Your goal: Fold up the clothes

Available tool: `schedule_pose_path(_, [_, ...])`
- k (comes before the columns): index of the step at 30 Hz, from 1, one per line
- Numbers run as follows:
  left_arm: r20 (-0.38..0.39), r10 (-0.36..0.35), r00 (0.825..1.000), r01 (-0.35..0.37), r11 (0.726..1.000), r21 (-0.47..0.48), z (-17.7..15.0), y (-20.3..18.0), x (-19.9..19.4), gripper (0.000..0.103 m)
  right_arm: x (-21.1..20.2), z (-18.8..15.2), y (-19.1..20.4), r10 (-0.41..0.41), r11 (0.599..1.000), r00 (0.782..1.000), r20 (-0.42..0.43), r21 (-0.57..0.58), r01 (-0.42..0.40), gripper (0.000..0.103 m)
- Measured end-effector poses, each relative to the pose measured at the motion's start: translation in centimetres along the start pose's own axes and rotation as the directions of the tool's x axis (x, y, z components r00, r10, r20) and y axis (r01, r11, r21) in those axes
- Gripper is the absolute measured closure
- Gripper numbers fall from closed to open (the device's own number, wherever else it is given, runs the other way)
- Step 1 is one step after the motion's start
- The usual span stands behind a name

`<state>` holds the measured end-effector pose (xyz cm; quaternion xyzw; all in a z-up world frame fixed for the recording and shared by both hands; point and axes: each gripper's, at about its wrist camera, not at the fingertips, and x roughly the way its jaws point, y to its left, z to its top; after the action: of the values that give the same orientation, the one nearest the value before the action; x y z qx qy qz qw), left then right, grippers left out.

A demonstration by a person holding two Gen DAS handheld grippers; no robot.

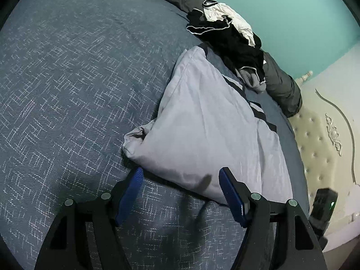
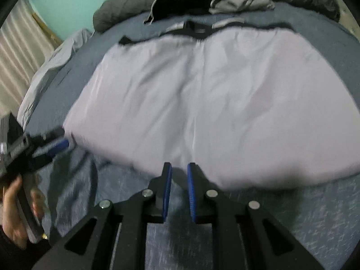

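Where the pale lilac garment (image 1: 209, 130) ends toward the near edge of the bed (image 1: 67, 90), holds the left hand-held gripper (image 1: 181, 171) slanted downward, low over the blue patterned bedspread. Keeps its blue pads (image 1: 129, 193) wide apart with nothing clamped: one pad just beside the garment's bunched near corner, the other over its near hem. Grips that tool from below in the left hand (image 2: 13, 213), fingers wrapped round the handle, as seen at the left rim of the right wrist view.

Points the right hand-held gripper (image 2: 179, 165) more steeply down at the middle of the garment's near hem (image 2: 202, 103). Shows its pads (image 2: 167, 186) nearly together, with only a narrow gap and just bedspread visible through it; no cloth pinched. Cannot tell through the blur whether the tips touch the hem.

Leaves the garment spread flat across the bed towards the headboard (image 1: 319, 135) end, black-trimmed edge turned to the far side, one corner crumpled on the left. Has a pile of black and white clothes (image 1: 225, 31) beyond it, resting against a dark grey rolled duvet (image 1: 281, 85) along the bed's far edge, below a teal wall (image 1: 292, 11).
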<state>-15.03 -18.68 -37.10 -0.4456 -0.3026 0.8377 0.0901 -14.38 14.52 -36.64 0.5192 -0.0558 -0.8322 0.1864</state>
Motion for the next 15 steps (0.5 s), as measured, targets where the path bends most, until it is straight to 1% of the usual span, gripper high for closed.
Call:
schedule_pose_path(1, [0.0, 0.002, 1.0, -0.002, 1.0, -0.006, 0.0, 0.1, 0.0, 0.029, 0.2, 0.2, 0.2, 0.004, 1.0, 1.0, -0.006, -0.008, -0.004, 0.09])
schedule_pose_path(3, [-0.001, 0.004, 1.0, -0.004, 1.0, -0.019, 0.0, 0.4, -0.1, 0.029, 1.3, -0.1, 0.1, 0.011, 1.0, 0.998, -0.054, -0.011, -0.012, 0.09])
schedule_pose_path(6, [-0.015, -0.011, 1.0, 0.01, 0.999, -0.044, -0.2, 0.7, 0.0, 0.029, 1.0, -1.3, -0.6, 0.044, 0.999, 0.997, -0.067, 0.018, -0.043, 0.09])
schedule_pose_path(8, [-0.03, -0.001, 1.0, 0.0, 0.999, -0.034, -0.4, 0.5, 0.4, 0.029, 0.0, -1.8, -1.3, 0.067, 0.997, 0.997, -0.041, 0.047, -0.065, 0.09])
schedule_pose_path(10, [-0.035, -0.005, 0.999, 0.003, 0.999, -0.037, -0.5, 0.5, 0.8, 0.029, -1.6, -2.1, -2.3, 0.08, 0.995, 0.997, 0.008, 0.062, -0.08, 0.089])
schedule_pose_path(12, [-0.031, -0.007, 1.0, 0.005, 0.999, -0.043, -0.4, 0.7, 1.0, 0.029, -3.4, -2.2, -3.5, 0.071, 0.995, 0.996, 0.051, 0.065, -0.075, 0.089])
schedule_pose_path(15, [-0.011, -0.011, 1.0, 0.01, 0.998, -0.064, 0.0, 1.2, 1.5, 0.029, -6.1, -1.9, -6.3, 0.031, 0.994, 0.992, 0.118, 0.103, -0.044, 0.087])
